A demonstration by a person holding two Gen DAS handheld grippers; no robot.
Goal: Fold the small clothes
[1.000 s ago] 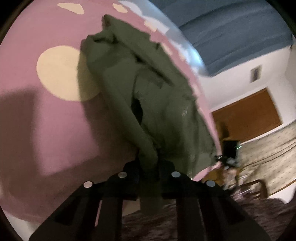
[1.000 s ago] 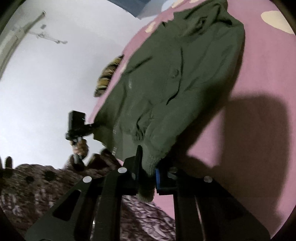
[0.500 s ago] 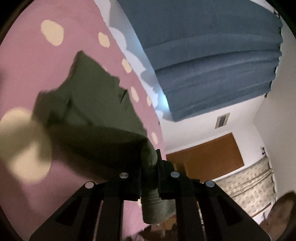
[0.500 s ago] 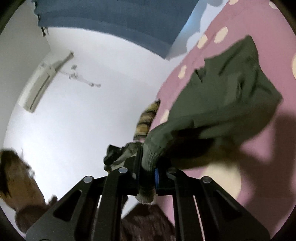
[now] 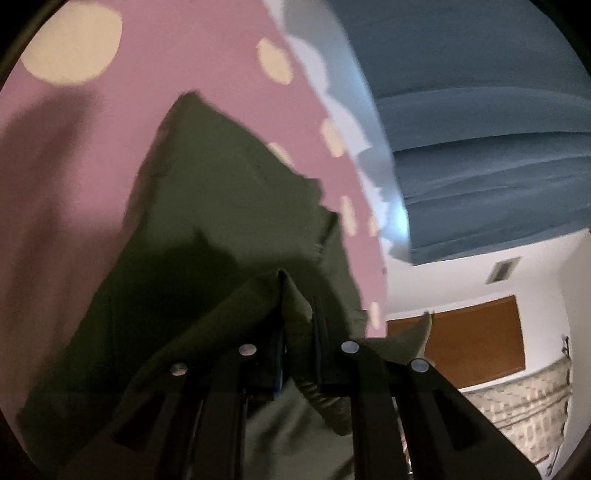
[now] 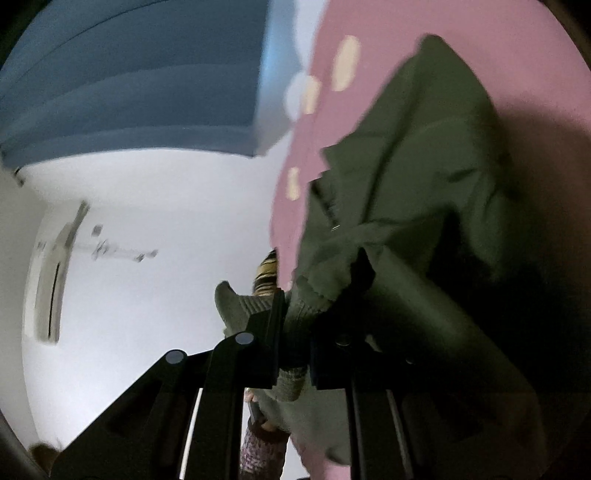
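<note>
A small olive-green garment lies on a pink sheet with cream dots. My left gripper is shut on one ribbed hem corner of it, low over the cloth, and the held edge folds over the part below. My right gripper is shut on the other ribbed hem corner of the green garment, whose body stretches up and right across the pink sheet. The garment drapes over both grippers' fingers and hides the fingertips.
A blue curtain hangs behind the bed, also in the right wrist view. A brown wooden door and white wall are at the right. A striped item sits at the sheet's edge. A wall air conditioner is at left.
Both grippers carried the hem forward over the garment toward its far end, folding it onto itself. The cloth now lies closer under both cameras.
</note>
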